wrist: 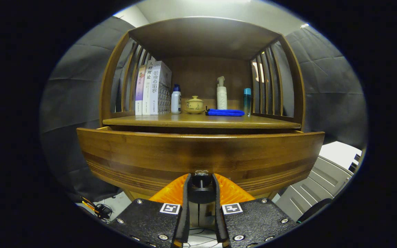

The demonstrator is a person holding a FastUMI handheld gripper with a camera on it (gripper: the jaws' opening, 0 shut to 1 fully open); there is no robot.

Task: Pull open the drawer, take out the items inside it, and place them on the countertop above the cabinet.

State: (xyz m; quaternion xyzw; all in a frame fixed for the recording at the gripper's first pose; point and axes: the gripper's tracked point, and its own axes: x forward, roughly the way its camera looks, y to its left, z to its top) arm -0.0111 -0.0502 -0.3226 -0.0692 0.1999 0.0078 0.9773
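The tool (201, 187) is sitting at the drawer (200, 153), its 2 fingers (184, 206) narrowed on either side of the small round knob (201, 193) at the lower middle of the drawer front; both seem to be pressing the knob, which is lying between them. The drawer front is standing forward of the cabinet, with a dark gap showing between its top edge and the tabletop (202, 121) above. What is lying inside the drawer cannot be seen. On the tabletop, beyond the fingers, 3 books (152, 89) are standing upright at the left, a white bottle (175, 100) just beside them, then a lidded pot (194, 104) on a saucer, a pump bottle (221, 93) behind a folded blue cloth (225, 112), and a teal bottle (247, 100) at the right.
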